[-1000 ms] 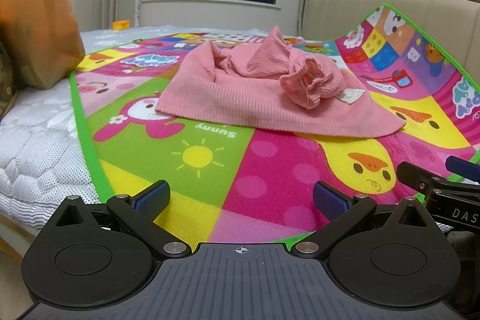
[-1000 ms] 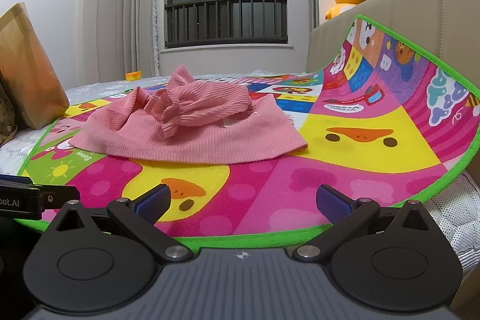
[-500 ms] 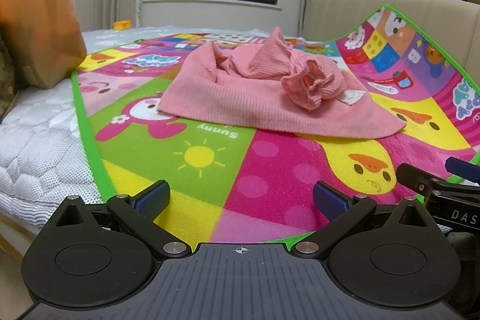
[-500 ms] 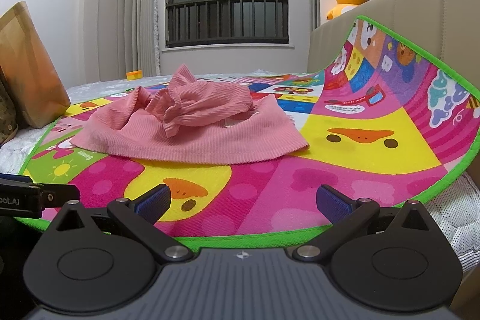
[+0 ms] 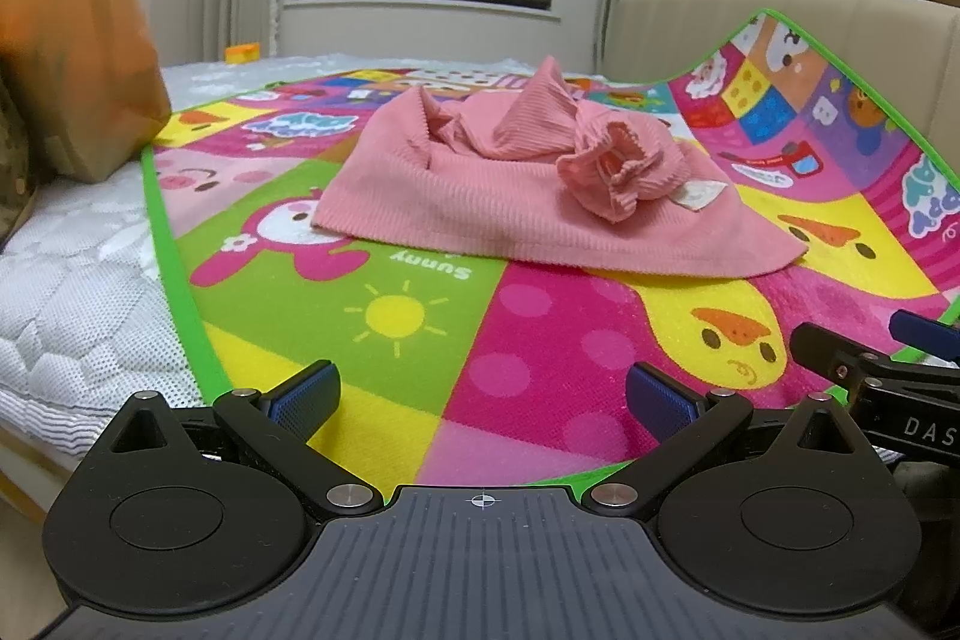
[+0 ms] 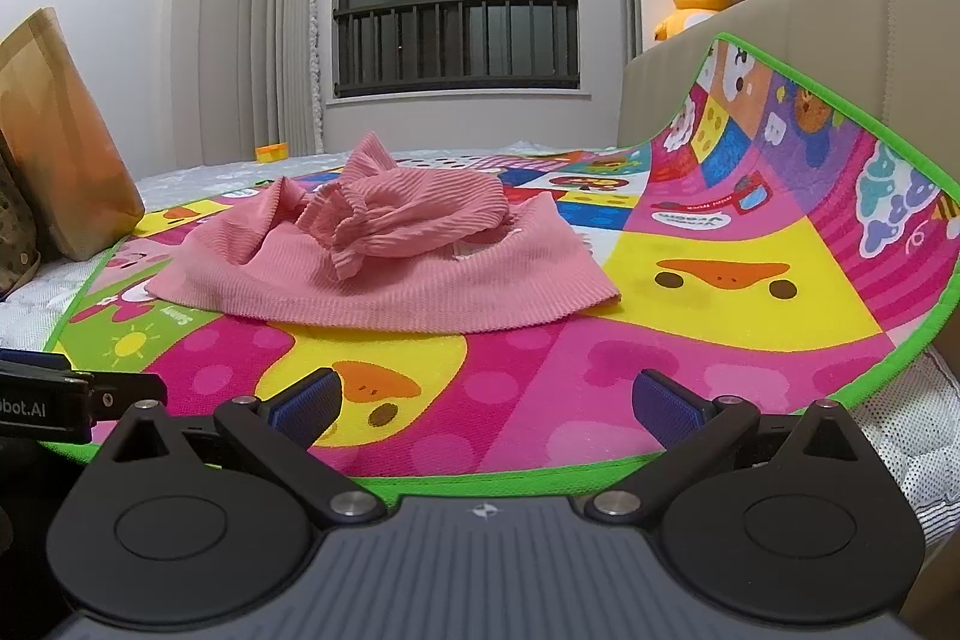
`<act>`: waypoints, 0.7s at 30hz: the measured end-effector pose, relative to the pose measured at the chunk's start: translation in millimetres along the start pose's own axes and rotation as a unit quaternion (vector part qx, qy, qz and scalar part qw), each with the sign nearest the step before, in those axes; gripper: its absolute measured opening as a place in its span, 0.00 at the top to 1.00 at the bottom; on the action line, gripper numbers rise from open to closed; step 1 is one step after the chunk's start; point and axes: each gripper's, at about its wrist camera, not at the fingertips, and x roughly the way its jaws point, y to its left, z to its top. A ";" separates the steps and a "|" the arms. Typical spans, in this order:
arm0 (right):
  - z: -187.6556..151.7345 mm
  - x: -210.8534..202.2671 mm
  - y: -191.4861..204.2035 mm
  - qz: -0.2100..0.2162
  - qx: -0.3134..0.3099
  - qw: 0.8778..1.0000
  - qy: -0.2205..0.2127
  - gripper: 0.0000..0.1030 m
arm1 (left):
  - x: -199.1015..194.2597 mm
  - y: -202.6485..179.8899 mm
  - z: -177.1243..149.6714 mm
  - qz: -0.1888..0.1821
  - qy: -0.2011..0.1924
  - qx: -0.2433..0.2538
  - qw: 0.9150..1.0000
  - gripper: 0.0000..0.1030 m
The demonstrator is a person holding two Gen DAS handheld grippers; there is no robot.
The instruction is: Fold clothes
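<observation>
The pink ribbed garment (image 5: 480,196) looks light, soft and floppy, so it will likely sag and drag instead of holding a shape; the flat near hem corners seem the best places to pinch, one at the left (image 5: 321,220) and one at the right (image 5: 792,253). It lies crumpled in the middle of the colourful play mat (image 5: 540,358), its lower part spread flat while a sleeve with a ruffled cuff (image 5: 612,172) is bunched on top, beside a small white label (image 5: 699,193). The mat covers a white mattress (image 5: 66,292), its far right edge curling up against a beige headboard (image 6: 840,40). The left gripper (image 5: 480,394) and the right gripper (image 6: 486,397) both hover at the mat's near edge, jaws spread wide and empty, well apart from the garment. A brown paper bag (image 5: 78,40) stands at the far left.
</observation>
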 end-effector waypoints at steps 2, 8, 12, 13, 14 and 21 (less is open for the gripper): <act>0.2 0.4 -0.4 0.000 0.001 1.000 0.000 0.00 | -0.5 -1.3 0.3 -0.001 -0.001 0.002 1.000 0.00; 0.1 1.8 -1.8 0.001 0.004 1.000 0.003 0.00 | 0.0 -2.9 0.7 -0.001 0.001 0.004 1.000 0.00; 0.2 1.4 -1.5 0.002 0.003 1.000 0.003 0.00 | 0.2 -2.5 0.8 -0.002 0.002 0.003 1.000 0.00; 0.3 1.5 -1.5 0.002 0.003 1.000 0.003 0.00 | 0.1 -2.5 0.9 -0.002 0.002 0.003 1.000 0.00; 0.3 1.4 -1.3 0.002 0.003 1.000 0.003 0.00 | 0.0 -2.6 0.9 -0.003 0.002 0.003 1.000 0.00; 2.0 5.3 -1.2 0.003 0.001 1.000 0.010 0.00 | 2.6 -1.7 3.2 -0.006 0.005 0.003 1.000 0.00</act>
